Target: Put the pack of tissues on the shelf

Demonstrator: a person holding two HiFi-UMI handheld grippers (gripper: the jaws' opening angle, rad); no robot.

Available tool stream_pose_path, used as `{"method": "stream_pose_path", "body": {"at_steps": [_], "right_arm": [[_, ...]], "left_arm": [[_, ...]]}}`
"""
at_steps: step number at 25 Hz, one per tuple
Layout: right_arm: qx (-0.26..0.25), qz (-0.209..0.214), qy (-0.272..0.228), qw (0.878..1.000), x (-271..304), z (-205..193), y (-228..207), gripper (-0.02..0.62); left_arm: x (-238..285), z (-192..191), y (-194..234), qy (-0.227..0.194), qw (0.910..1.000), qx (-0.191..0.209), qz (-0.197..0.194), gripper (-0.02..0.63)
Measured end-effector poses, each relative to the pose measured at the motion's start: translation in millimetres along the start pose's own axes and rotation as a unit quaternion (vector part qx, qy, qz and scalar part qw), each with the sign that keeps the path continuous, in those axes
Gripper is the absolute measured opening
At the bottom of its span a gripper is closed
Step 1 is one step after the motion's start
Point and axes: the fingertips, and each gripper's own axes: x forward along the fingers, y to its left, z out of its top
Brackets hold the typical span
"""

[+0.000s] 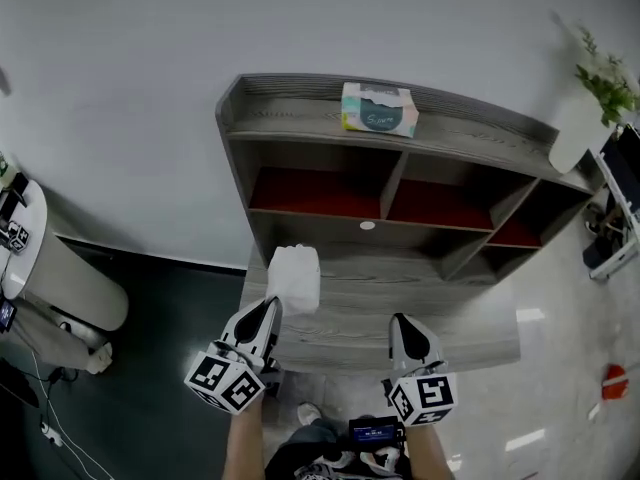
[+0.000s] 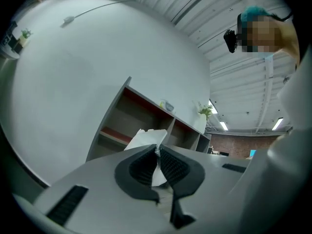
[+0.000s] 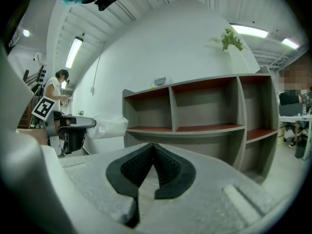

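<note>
The pack of tissues (image 1: 295, 278) is a soft white plastic-wrapped packet. It hangs over the grey lower ledge of the shelf (image 1: 400, 298), held by its near edge. My left gripper (image 1: 270, 306) is shut on that edge; in the left gripper view the dark pads pinch the white wrap (image 2: 157, 156) and the pack (image 2: 146, 138) sticks out past them. My right gripper (image 1: 400, 320) is shut with nothing in it, level with the left one, over the same ledge. The right gripper view shows its closed jaws (image 3: 153, 146), with the pack (image 3: 109, 126) off to the left.
The grey shelf has red-backed compartments (image 1: 315, 193) and a top board bearing a teal and white tissue box (image 1: 379, 109). A plant in a white vase (image 1: 585, 118) stands at its right end. A white rounded unit (image 1: 55, 268) and cables lie left on the dark floor.
</note>
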Motion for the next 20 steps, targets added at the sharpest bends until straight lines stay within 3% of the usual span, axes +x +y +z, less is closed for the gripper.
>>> {"method": "stream_pose_path", "body": {"at_steps": [5,20], "right_arm": [[0.0,-0.007,0.006,1.0,29.8,-1.4,-7.8,0.005],[0.008,-0.009,-0.01,1.0,107.7,19.0,-41.1,0.005]], "left_arm": [[32.1,-1.1,17.7,0.012,0.9998,-0.01,-0.014,0.011],[108.5,18.2,37.8,0.023,0.9987,0.018,-0.041,0.011]]}}
